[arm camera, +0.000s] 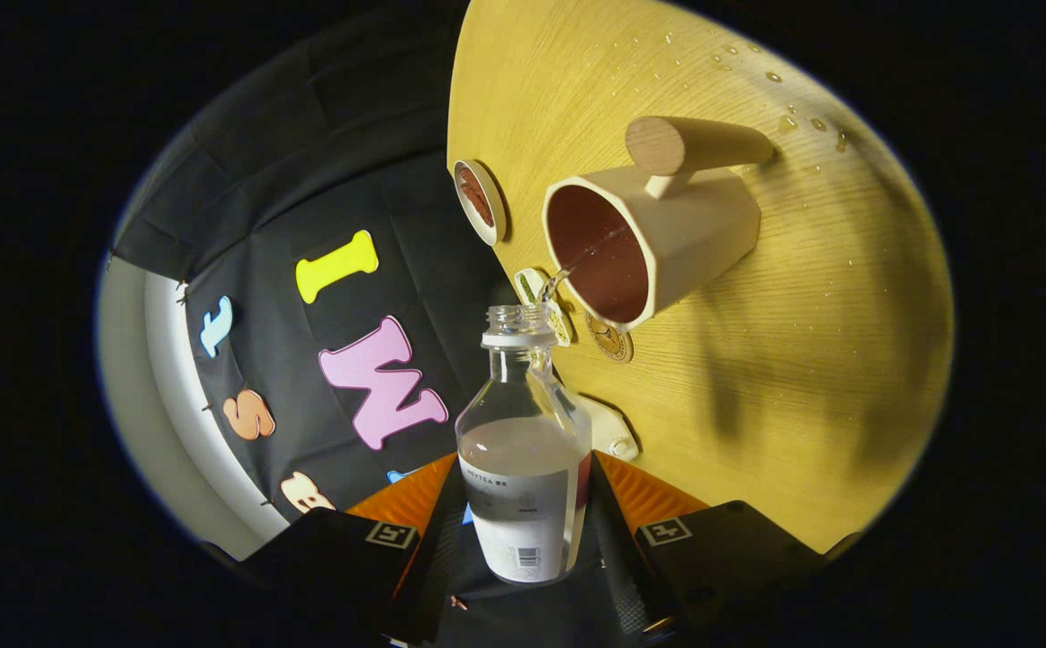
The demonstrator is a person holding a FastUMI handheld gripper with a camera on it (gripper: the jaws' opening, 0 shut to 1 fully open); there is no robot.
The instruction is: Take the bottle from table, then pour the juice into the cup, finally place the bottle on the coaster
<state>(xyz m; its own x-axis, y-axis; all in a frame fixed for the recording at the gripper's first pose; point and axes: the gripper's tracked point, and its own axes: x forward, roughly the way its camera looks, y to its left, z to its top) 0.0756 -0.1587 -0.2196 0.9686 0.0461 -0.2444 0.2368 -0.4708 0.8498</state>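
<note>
Two of three steps are underway: the hand-held gripper (523, 540) clamps the bottle (523, 468), tipped, streaming juice into the cup (644, 243) at one o'clock. Setting it on the coaster (480, 202) at twelve o'clock remains.

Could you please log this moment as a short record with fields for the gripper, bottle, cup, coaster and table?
gripper: gripper shut on the bottle, both fingers pressing its lower body
bottle: clear bottle uncapped, tilted toward the cup, liquid left inside
pour: thin stream running from the bottle mouth into the cup
cup: cream cup with a wooden handle, beyond the fingers, dark interior
coaster: round coaster beside the cup, nothing on it
table: wooden table with droplets near the cup handle
</note>
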